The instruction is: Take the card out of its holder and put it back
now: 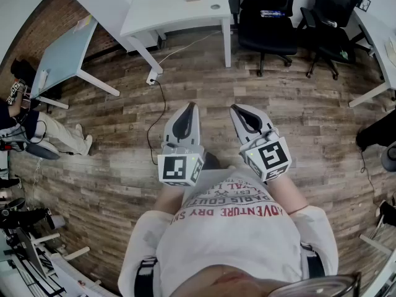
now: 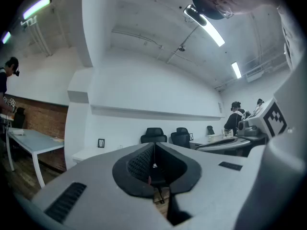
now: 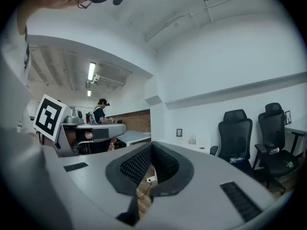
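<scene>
No card or card holder shows in any view. In the head view the person holds both grippers in front of the chest, pointing away over the wooden floor. The left gripper has its jaws pressed together with nothing between them. The right gripper stands beside it, its jaws also together and empty. In the left gripper view the left gripper shows its dark pads meeting in a seam. The right gripper view shows the right gripper with its pads closed the same way.
A white table stands ahead across the wooden floor, with a glass-topped table at the left. Two black office chairs stand at the far right. A black cable lies on the floor. Another person sits at the left edge.
</scene>
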